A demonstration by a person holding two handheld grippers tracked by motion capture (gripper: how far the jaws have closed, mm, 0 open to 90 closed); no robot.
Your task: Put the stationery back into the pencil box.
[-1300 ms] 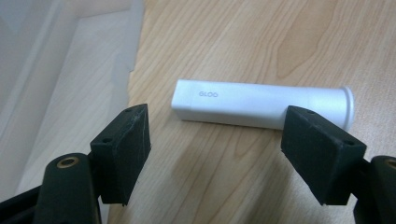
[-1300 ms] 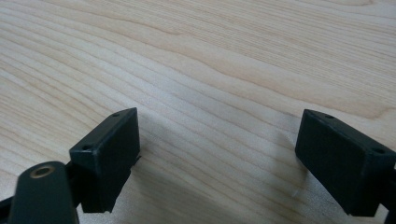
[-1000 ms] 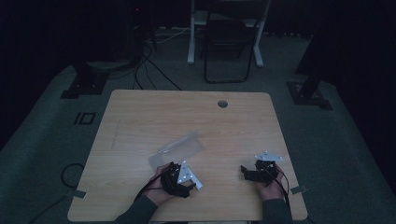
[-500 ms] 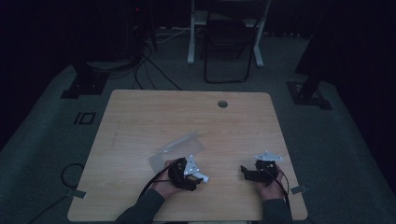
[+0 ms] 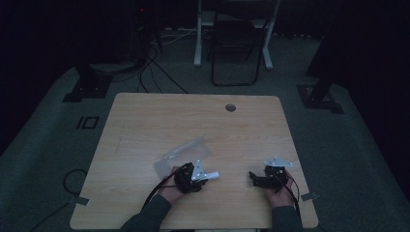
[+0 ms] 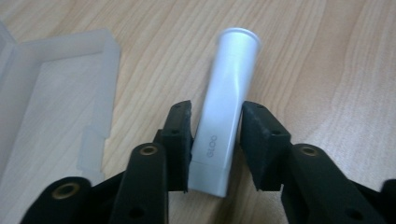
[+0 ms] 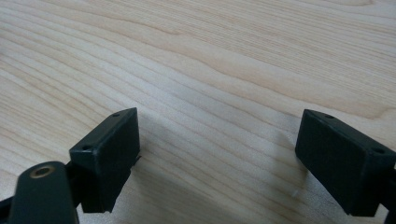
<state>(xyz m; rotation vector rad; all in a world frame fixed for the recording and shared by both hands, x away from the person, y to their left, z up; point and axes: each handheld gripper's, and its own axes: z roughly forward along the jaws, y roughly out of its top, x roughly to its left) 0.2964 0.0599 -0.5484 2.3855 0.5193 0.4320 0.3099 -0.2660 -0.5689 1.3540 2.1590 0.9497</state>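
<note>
The left gripper [image 6: 215, 128] has just been closing its black jaws, and both pads now press the flanks of a white plastic tube with a rounded far end and a squared near end [image 6: 225, 112] — it lies on the pale wooden table [image 6: 327, 56], pointing straight ahead from the jaws. Just to that gripper's left lies a clear, flat plastic case [image 6: 51, 93], opened out and apart from the tube. The right gripper [image 7: 218, 161] rests with its jaws spread wide — nothing between them.
</note>
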